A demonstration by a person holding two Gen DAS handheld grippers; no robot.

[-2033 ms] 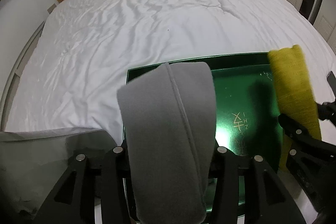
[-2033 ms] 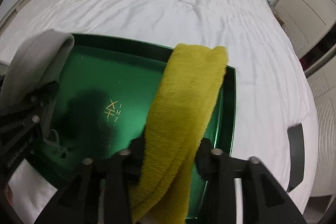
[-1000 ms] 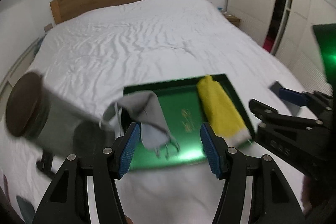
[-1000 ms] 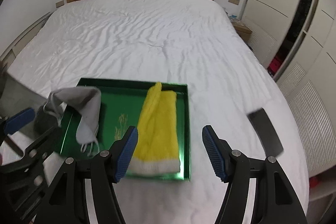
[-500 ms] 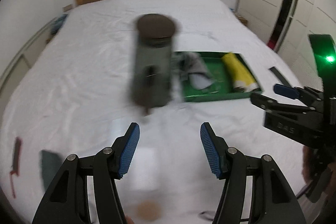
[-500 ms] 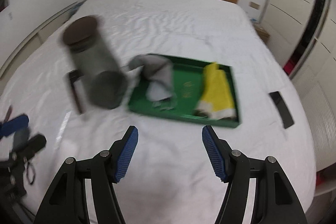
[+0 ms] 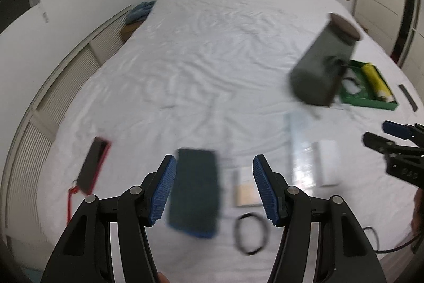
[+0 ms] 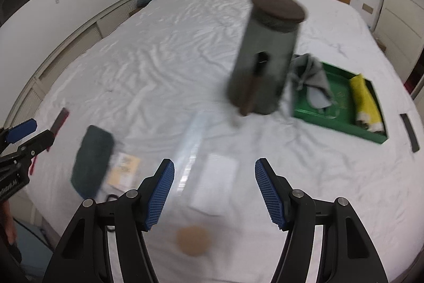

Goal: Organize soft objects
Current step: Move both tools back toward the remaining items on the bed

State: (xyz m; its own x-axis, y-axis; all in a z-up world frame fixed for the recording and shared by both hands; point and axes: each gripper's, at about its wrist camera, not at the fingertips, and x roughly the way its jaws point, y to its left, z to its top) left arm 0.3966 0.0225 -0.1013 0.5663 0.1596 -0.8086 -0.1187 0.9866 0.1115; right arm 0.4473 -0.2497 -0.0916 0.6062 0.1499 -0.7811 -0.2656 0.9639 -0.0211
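Both views are motion-blurred, so small items near the foot of the white bed (image 8: pixel 164 65) are hard to identify.

Left gripper (image 7: pixel 214 188): jaws apart, nothing between the blue pads (image 7: pixel 162 190). It is above a dark teal folded cloth (image 7: pixel 196 192), whose edges are smeared. Just beside the cloth lie a small tan card (image 7: pixel 247 188) and a black loop (image 7: pixel 250 232); neither can be read in detail. A dark flat device with a red edge (image 7: pixel 92 167) lies further left.

Right gripper (image 8: pixel 214 192): jaws apart, empty. Below it sit a blurred white flat item (image 8: pixel 216 182) and a round tan disc (image 8: pixel 192 240); what they are cannot be determined.

Green tray (image 8: pixel 318 117): located on the bed, well apart from both grippers. It contains a grey cloth (image 8: pixel 312 81) draped over its left rim and a yellow towel (image 8: pixel 364 101) along its right side. A dark cylindrical container (image 8: pixel 265 57) with a brown lid stands just beside the tray and, in the left wrist view, hides most of the tray's left portion. A dark flat object (image 8: pixel 410 133) lies right of the tray, partly cut off by lens distortion.
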